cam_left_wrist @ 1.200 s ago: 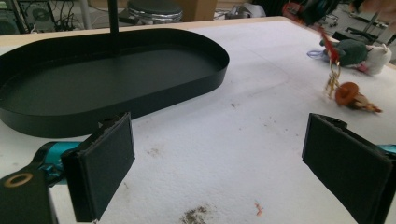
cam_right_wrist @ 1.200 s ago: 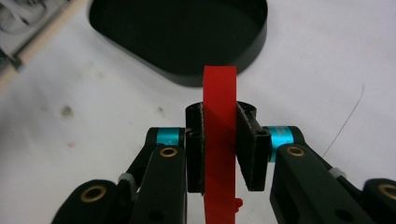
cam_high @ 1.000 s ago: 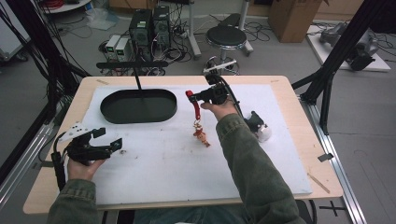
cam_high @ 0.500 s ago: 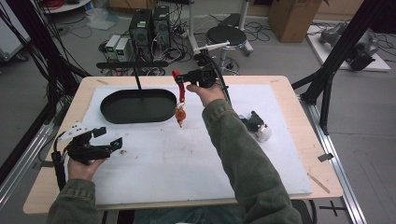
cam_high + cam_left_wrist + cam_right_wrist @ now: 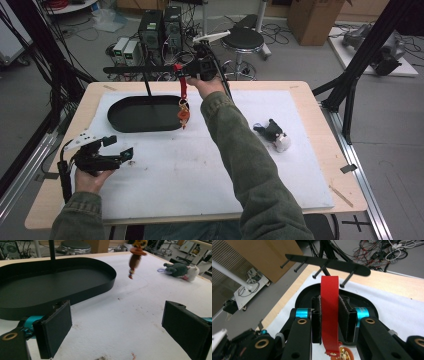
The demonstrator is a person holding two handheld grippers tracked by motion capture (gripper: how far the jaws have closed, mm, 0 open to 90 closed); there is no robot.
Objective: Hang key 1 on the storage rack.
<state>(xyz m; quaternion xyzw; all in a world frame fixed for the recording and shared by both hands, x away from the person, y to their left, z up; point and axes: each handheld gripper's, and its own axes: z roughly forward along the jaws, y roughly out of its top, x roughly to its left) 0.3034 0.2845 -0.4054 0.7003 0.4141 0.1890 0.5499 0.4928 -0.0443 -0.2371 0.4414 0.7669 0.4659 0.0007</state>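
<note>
- Red strap (image 5: 329,315) of the keychain sits clamped between my right gripper (image 5: 329,322) pads, its loop end standing up above the jaws and pointing toward the peg rack (image 5: 329,263).
- Charm (image 5: 183,114) dangles below the right gripper, in the air over the near rim of the black tray (image 5: 125,107); from the left gripper view the charm (image 5: 135,257) hangs clear of the bench (image 5: 125,315).
- Left gripper (image 5: 107,155) rests on the bench near me, jaws wide apart, nothing between them.
- Plush toy (image 5: 272,135) lies well apart to the right.
- Risks, my judgement: the loop is narrow and floppy, so it could miss a peg or fold against it; the swinging charm could tug the strap askew; releasing before the loop seats would drop the keychain into the tray.
</note>
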